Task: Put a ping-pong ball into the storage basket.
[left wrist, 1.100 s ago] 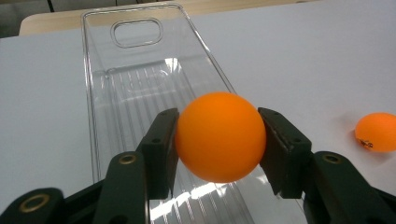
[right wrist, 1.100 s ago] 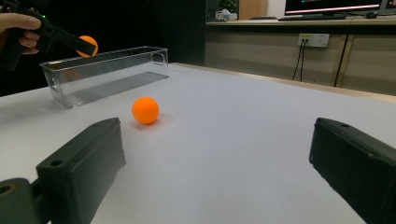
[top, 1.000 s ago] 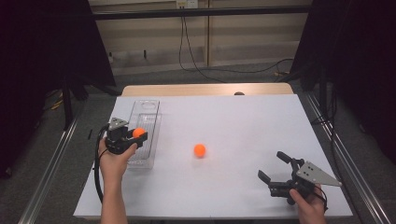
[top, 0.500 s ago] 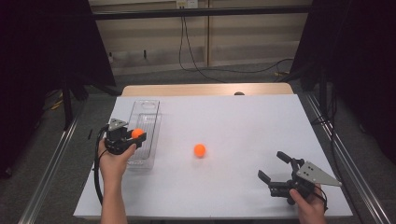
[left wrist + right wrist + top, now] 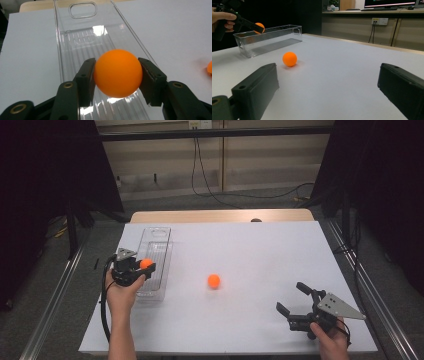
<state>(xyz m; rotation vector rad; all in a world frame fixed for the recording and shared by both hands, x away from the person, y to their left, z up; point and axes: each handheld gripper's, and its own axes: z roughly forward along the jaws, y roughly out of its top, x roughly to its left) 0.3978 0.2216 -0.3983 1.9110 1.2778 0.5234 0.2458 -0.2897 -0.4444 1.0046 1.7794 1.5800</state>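
Clamped between the two black jaws of the left gripper (image 5: 117, 75), a smooth orange plastic ball (image 5: 118, 73) hangs above the long clear plastic bin (image 5: 82, 37), both pads pressed to its sides. The bin's ribbed floor runs on beyond the jaw tips, with its cut-out handle at the far end. In the high view the left gripper (image 5: 141, 266) points across the near half of the bin (image 5: 159, 237), the person's left hand (image 5: 122, 292) wrapped round its body from below and the forearm reaching straight up from the table's near edge, a black cable looping beside the wrist.

The right gripper (image 5: 292, 300) rests low near the near right corner of the white table (image 5: 260, 245), held in the right hand (image 5: 330, 337), its jaws spread wide with nothing between them. Ahead of those open jaws and slightly toward the left one, a second orange ball (image 5: 289, 59) sits alone on the tabletop, well apart from both the jaws and the bin (image 5: 272, 40) behind it.
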